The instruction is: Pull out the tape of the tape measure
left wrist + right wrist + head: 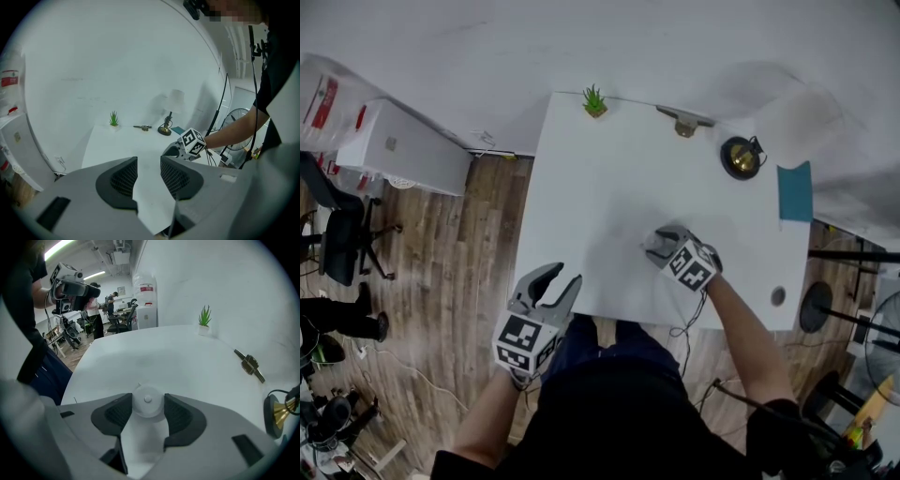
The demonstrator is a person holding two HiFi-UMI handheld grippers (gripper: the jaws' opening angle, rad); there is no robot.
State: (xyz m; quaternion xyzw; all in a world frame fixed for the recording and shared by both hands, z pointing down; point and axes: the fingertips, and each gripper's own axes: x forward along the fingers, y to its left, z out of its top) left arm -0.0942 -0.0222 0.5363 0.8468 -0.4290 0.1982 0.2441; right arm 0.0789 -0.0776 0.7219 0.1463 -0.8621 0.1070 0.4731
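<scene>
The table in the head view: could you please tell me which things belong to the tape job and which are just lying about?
In the job: white round tape measure, gripped by the right gripper; left gripper, open and empty.
Lying about: small potted plant; small metal piece; black-and-brass object; teal card.

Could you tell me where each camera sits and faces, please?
Head view: head-mounted, steeply down onto white table; forearms, left gripper, right gripper.
Left gripper view: on that gripper, across the table; own jaws, right forearm.
Right gripper view: on that gripper, onto round white tape measure; own jaws, torso.
Shared: small green potted plant.
</scene>
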